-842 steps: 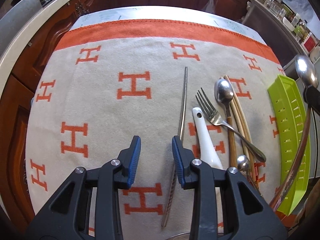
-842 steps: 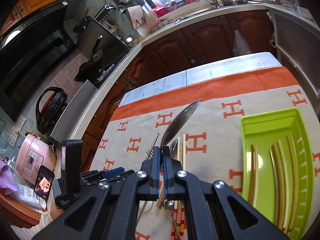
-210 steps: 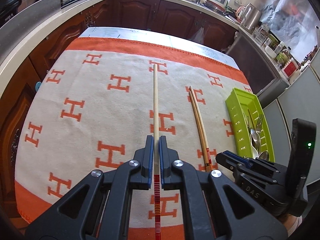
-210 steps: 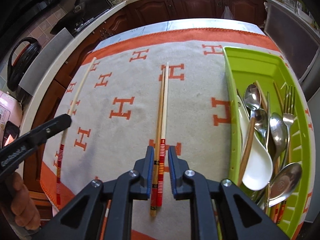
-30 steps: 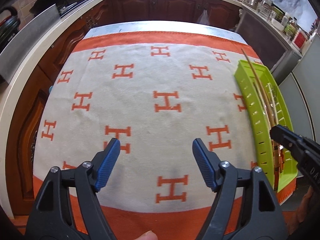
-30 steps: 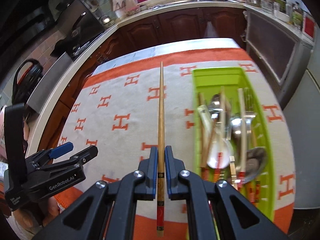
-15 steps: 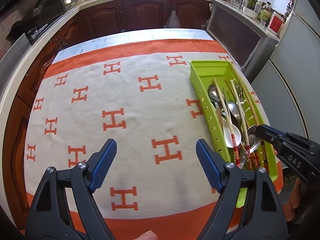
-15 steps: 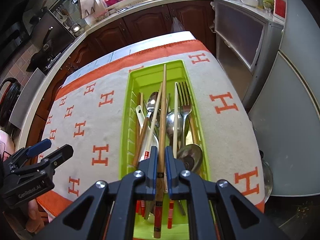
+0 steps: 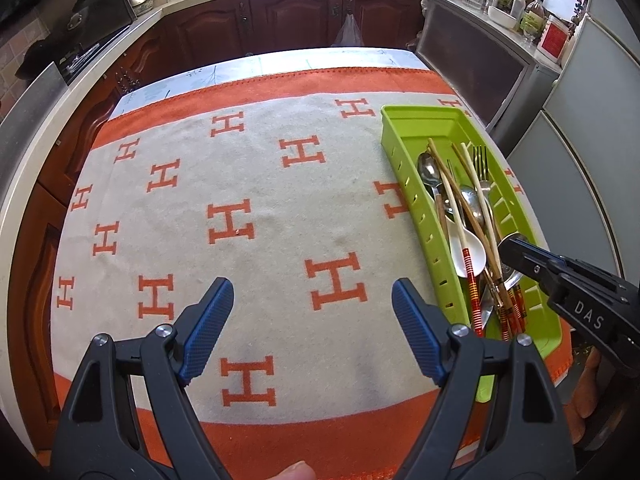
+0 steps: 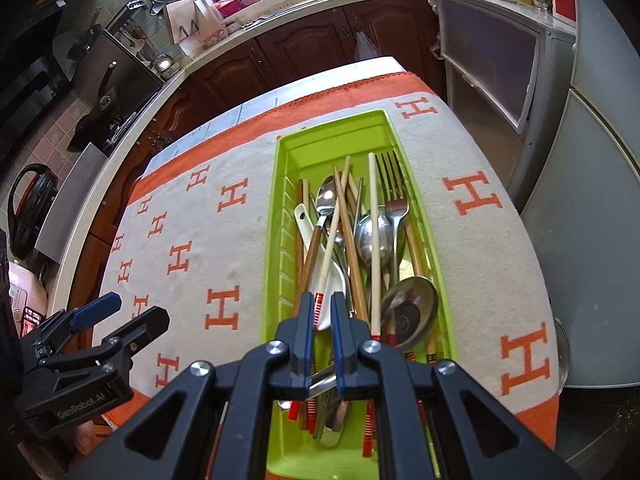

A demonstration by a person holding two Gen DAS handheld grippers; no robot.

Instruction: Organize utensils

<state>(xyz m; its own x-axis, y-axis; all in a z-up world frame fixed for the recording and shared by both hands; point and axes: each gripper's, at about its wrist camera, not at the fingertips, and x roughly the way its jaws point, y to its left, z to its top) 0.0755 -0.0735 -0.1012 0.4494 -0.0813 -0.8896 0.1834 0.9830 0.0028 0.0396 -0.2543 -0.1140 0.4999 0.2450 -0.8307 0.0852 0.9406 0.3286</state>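
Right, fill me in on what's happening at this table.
A person holding a hand-held gripper in each hand is tidying cutlery into a green tray on a patterned cloth. The right hand-held gripper sits nearly closed over the tray's near end, among the chopsticks; whether it grips one is unclear. The left hand-held gripper hangs open and empty above the cloth.
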